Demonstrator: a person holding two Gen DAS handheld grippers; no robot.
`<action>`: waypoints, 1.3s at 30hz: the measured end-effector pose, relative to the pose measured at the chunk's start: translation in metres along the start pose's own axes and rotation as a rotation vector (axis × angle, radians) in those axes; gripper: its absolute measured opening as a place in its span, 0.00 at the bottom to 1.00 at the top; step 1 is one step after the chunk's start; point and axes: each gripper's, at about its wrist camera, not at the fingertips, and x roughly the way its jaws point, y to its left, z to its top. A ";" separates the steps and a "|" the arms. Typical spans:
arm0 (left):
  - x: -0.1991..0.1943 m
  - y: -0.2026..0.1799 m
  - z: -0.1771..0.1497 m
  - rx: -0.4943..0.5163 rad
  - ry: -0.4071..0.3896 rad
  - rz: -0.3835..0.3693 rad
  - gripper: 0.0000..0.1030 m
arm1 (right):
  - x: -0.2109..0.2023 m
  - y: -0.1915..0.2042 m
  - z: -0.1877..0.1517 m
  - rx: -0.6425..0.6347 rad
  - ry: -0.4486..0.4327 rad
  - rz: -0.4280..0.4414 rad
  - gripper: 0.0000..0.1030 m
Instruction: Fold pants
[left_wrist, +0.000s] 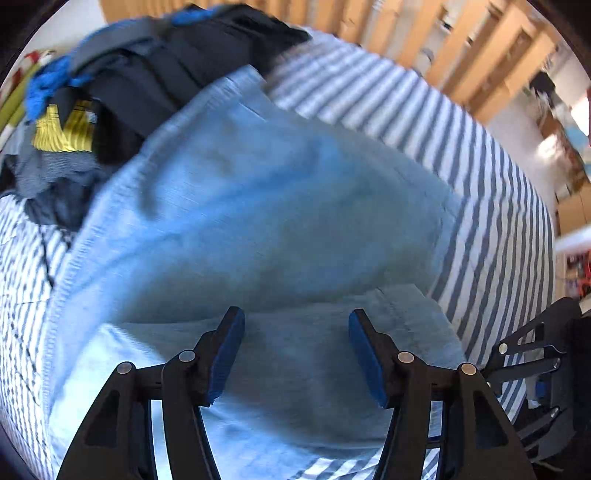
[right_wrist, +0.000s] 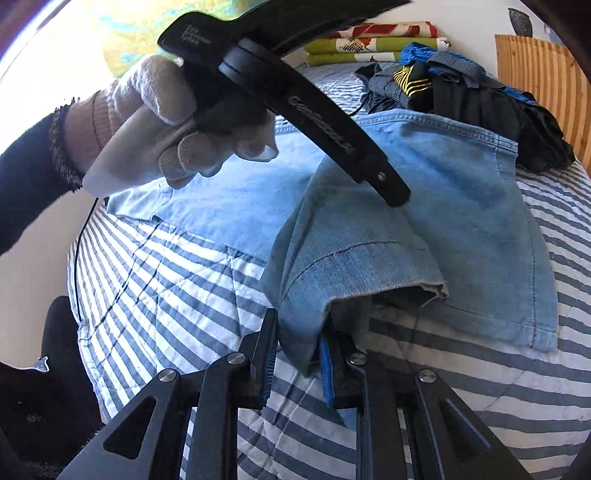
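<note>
Denim first: I see the pale blue pants (right_wrist: 406, 221) spread across the striped bed cover (right_wrist: 166, 277), partly doubled over, their long axis running from my right tongs (right_wrist: 299, 365) away toward the far pile of dark clothes (right_wrist: 480, 99). The right tongs are pinched narrow on a folded edge of the denim, lifting it just off the cover. My left tongs (left_wrist: 295, 350) stand wide and empty, pointing down over the middle of the pants (left_wrist: 258, 221), nearer the fold line, I judge. The gloved hand (right_wrist: 166, 125) carries them. Behind are a wooden slatted headboard (right_wrist: 543, 92) and folded bright linens (right_wrist: 369, 44) by the wall
</note>
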 end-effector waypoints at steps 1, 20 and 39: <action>0.005 -0.006 -0.004 0.024 0.010 0.011 0.60 | 0.006 0.006 -0.003 -0.021 0.013 -0.007 0.18; -0.015 -0.018 0.001 0.142 -0.072 0.070 0.64 | -0.030 -0.030 -0.042 0.125 -0.006 -0.121 0.54; -0.110 0.027 0.002 -0.019 -0.273 0.131 0.03 | -0.036 -0.055 -0.034 0.245 -0.050 -0.058 0.06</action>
